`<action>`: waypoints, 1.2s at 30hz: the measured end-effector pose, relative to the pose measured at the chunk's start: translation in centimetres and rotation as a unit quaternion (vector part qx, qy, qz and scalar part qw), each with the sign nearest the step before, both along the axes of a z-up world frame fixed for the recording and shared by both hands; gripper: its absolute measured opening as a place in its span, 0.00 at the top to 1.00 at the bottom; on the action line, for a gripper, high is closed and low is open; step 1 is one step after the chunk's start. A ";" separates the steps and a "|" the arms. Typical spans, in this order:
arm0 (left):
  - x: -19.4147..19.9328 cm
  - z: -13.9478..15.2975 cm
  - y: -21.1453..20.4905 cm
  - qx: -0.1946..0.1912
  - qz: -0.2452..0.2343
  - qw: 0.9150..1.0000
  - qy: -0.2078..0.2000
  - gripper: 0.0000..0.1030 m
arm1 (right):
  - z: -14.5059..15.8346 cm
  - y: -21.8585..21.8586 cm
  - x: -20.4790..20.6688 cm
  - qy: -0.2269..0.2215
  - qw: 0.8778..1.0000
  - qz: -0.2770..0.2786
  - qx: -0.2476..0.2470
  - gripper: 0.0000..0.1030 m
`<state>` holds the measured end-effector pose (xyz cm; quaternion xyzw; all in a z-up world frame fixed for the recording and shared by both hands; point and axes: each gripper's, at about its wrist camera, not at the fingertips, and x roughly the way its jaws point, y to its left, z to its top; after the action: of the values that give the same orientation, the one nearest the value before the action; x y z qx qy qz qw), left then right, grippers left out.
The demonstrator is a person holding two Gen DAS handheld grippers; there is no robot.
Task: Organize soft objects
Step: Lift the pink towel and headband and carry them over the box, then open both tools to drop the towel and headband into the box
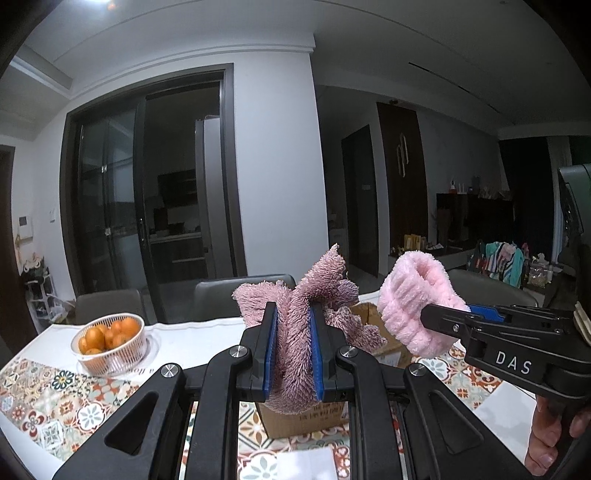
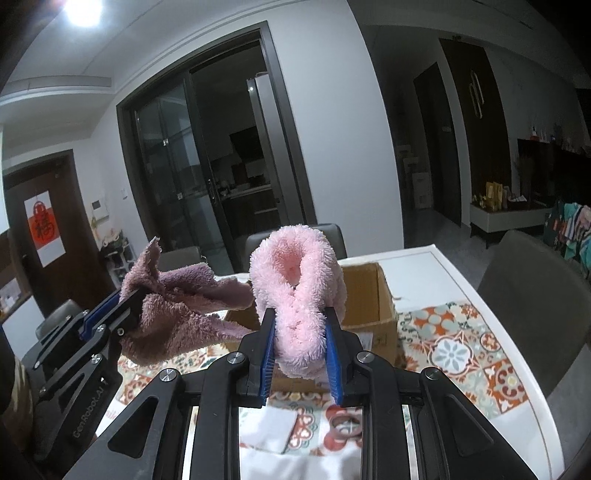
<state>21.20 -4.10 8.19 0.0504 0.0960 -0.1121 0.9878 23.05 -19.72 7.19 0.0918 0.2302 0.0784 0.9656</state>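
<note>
Sitting on the table (image 2: 461,266), the cardboard box (image 2: 373,295) is open at the top, flaps up; its inside is mostly hidden behind the held items, so contents cannot be told. To the left in the left wrist view, a white slatted basket (image 1: 123,350) holds a heap of small oranges (image 1: 109,334). Left gripper (image 1: 292,347): jaws nearly together, blue pads pinching a bunched mauve fluffy cloth (image 1: 295,317), which stands up between the fingers and spills over both sides, held in the air above the box. Right gripper (image 2: 300,354): jaws likewise narrow, clamped on a pale pink fluffy band (image 2: 299,291) (a folded loop, plush, with a ribbed look from the left wrist view), also raised over the box's near side. The two held items sit side by side, near but apart. A person's hand (image 1: 546,439) grips the right tool's handle at the lower right of the left wrist view. Surface: white tabletop covered by a patterned tile-print cloth (image 2: 454,347) in orange, teal and cream. Grey chairs (image 1: 236,295) stand along the far edge and right side. Room: dim, dark-framed glass sliding doors (image 2: 207,170) behind, one ceiling light (image 2: 82,9) lit, a red paper decoration (image 2: 41,225) on a door at left.
</note>
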 end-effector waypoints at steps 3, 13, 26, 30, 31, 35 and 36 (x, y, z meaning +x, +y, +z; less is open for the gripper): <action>1.2 0.2 -0.2 0.001 -0.001 1.000 -0.007 0.83 | 0.1 0.0 0.9 -0.003 1.000 -0.001 -0.002 0.76; 4.8 0.0 -0.9 0.002 0.002 1.000 -0.009 0.83 | 0.1 -0.3 4.2 -0.012 1.000 -0.001 -0.015 0.76; 10.4 -2.1 -2.8 0.006 -0.002 1.000 0.029 0.83 | -1.9 -1.0 9.3 0.014 1.000 0.006 -0.025 0.75; 12.3 -3.2 -3.2 0.008 -0.005 0.999 0.053 0.83 | -2.9 -1.3 10.9 0.032 0.999 0.008 -0.026 0.75; 12.8 -3.7 -3.4 0.010 -0.006 0.998 0.062 0.83 | -3.2 -1.4 11.2 0.037 0.999 0.009 -0.026 0.75; 14.0 -5.0 -4.1 0.017 -0.007 0.996 0.083 0.83 | -4.6 -2.0 12.6 0.059 0.998 0.007 -0.027 0.75; 14.2 -5.3 -4.3 0.019 -0.006 0.996 0.087 0.82 | -5.0 -2.1 12.9 0.066 0.997 0.007 -0.026 0.75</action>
<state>35.44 -8.39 2.92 0.0593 0.1835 -0.1205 0.9738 35.97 -21.81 2.24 0.0702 0.2956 0.0725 0.9500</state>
